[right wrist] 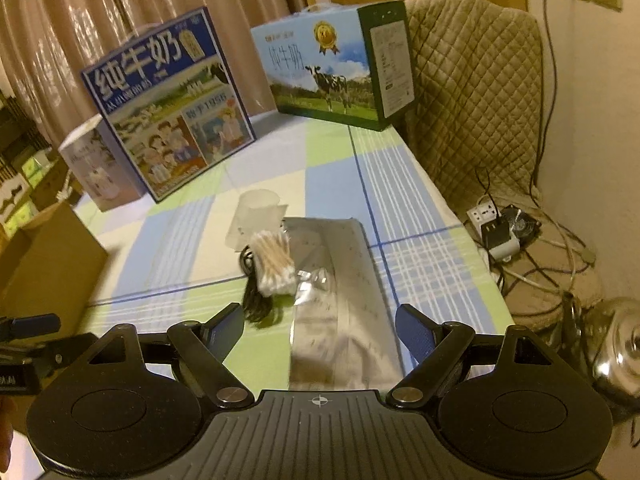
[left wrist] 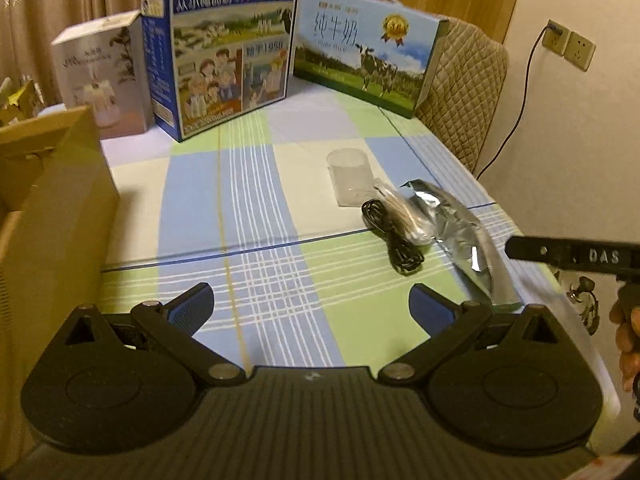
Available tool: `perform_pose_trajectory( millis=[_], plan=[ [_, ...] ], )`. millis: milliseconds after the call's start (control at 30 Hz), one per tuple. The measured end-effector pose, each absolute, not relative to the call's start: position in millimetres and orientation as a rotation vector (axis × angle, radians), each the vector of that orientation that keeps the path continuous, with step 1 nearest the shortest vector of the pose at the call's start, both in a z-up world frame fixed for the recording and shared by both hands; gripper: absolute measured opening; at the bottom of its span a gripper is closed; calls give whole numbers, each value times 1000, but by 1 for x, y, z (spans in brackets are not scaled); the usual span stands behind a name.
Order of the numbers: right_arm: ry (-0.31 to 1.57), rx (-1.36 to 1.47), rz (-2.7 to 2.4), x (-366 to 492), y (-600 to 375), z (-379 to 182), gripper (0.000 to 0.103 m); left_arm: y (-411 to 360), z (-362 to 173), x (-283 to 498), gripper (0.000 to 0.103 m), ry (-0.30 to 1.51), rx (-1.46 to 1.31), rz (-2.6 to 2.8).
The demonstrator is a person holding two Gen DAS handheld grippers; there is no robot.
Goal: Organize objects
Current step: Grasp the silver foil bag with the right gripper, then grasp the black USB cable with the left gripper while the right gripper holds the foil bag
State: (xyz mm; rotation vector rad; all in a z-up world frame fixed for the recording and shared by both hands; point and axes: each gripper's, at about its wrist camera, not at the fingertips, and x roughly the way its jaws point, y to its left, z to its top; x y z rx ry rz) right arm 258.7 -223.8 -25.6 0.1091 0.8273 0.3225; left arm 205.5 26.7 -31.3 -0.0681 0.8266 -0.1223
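Observation:
On the checked tablecloth lie a silver foil pouch (right wrist: 340,300) (left wrist: 464,236), a clear bag of cotton swabs (right wrist: 274,262) (left wrist: 404,216), a coiled black cable (right wrist: 256,300) (left wrist: 394,236) and a clear plastic cup (right wrist: 254,216) (left wrist: 350,174) on its side. My right gripper (right wrist: 320,332) is open, its fingers spread either side of the near end of the pouch, above it. My left gripper (left wrist: 310,306) is open over bare cloth, left of the pile. The right gripper's side shows at the left wrist view's right edge.
An open cardboard box (left wrist: 48,208) (right wrist: 48,264) stands at the table's left edge. Two milk cartons (left wrist: 224,40) (left wrist: 368,56) and a white box (left wrist: 100,76) line the far side. A quilted chair (right wrist: 476,92) and floor cables (right wrist: 500,236) lie right of the table.

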Motion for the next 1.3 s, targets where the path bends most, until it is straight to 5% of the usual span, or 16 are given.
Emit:
perform_pose_trajectory(
  millis=[233, 667, 933, 1100, 1300],
  plan=[
    [885, 63, 327, 296, -219, -53, 68, 32, -64, 232, 102, 845, -94, -149],
    [952, -33, 331, 331, -202, -82, 64, 37, -90, 244, 101, 873, -142, -171],
    [966, -122, 374, 322, -183, -81, 39, 37, -87, 244, 97, 872, -150, -187],
    [1039, 101, 631, 310, -174, -81, 35, 41, -82, 237, 96, 864, -127, -180],
    [959, -81, 494, 303, -165, -73, 32, 42, -83, 234, 89, 864, -103, -191]
  ],
)
